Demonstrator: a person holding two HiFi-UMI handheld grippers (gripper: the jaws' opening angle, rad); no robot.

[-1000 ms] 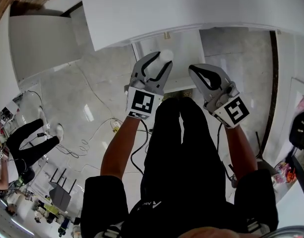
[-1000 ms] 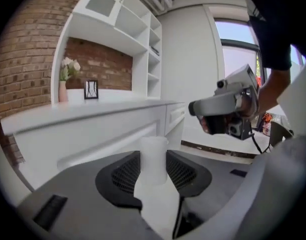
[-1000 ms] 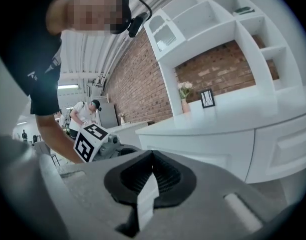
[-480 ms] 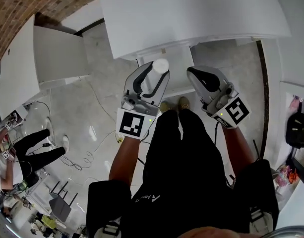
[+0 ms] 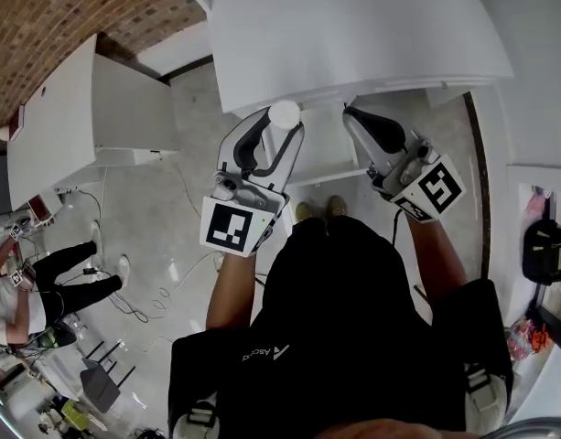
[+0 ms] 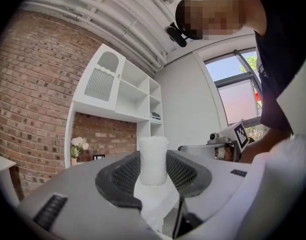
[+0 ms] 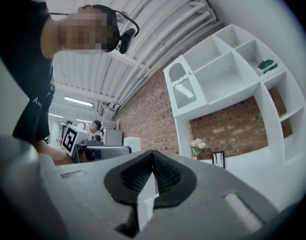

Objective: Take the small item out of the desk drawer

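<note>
In the head view, the left gripper [image 5: 278, 128] carries the small white item [image 5: 285, 113] by the table [image 5: 353, 44] edge, above what looks like the drawer [image 5: 321, 158]. This probably keeps it clear of the drawer. In the left gripper view, the jaws clamp its sides and hold it upright. In the right gripper view, the right gripper [image 7: 153, 156] is pinched together and empty, presumably idle.

Desk [image 5: 353, 35]: white, plain top, open drawer [image 5: 324, 146] beneath its front edge. Floor [image 5: 161, 199]: pale glossy tile, carrying loose cables [image 5: 156, 293] and the person's shoes [image 5: 338, 208]
</note>
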